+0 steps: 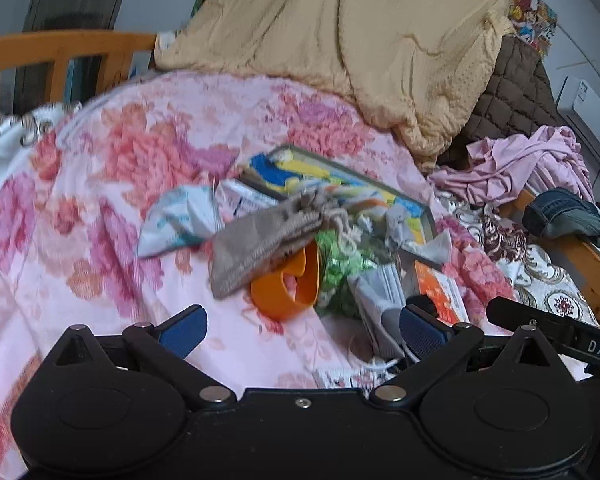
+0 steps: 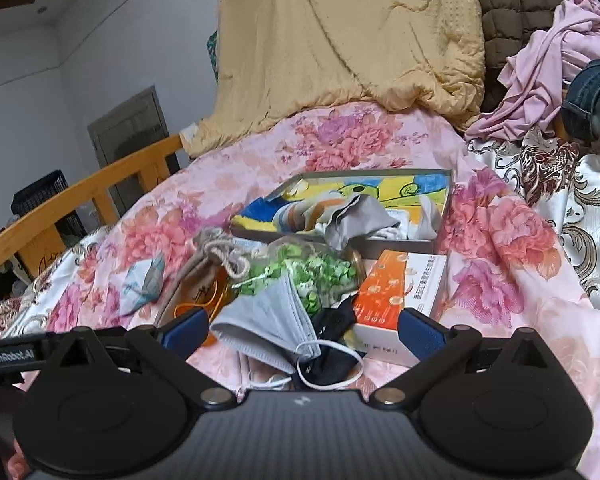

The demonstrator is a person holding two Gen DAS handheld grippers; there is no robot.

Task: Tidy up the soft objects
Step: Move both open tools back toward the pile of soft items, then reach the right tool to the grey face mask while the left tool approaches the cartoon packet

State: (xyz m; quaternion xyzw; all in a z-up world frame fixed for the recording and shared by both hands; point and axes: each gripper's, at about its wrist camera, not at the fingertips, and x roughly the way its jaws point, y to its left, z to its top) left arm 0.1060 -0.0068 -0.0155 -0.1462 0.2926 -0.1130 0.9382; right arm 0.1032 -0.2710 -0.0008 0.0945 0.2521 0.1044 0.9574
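Observation:
A pile of small items lies on a pink floral bedspread (image 1: 112, 208). A beige drawstring pouch (image 1: 260, 240) lies over an orange cup (image 1: 288, 292); the pouch also shows in the right wrist view (image 2: 204, 268). A grey face mask (image 2: 268, 320) and a black cloth (image 2: 331, 320) lie between my right gripper's fingers. A shallow box lid (image 2: 379, 200) holds socks and cloths. My left gripper (image 1: 303, 330) is open above the bedspread, in front of the cup. My right gripper (image 2: 303, 330) is open around the mask.
A green crinkly bag (image 2: 300, 276), an orange-white carton (image 2: 395, 292) and a light blue packet (image 2: 144, 284) lie in the pile. A yellow quilt (image 1: 359, 40), brown quilted cover (image 1: 511, 92), pink garment (image 1: 519, 164) and jeans (image 1: 563, 216) are behind. Wooden bed rail (image 2: 84, 192) at left.

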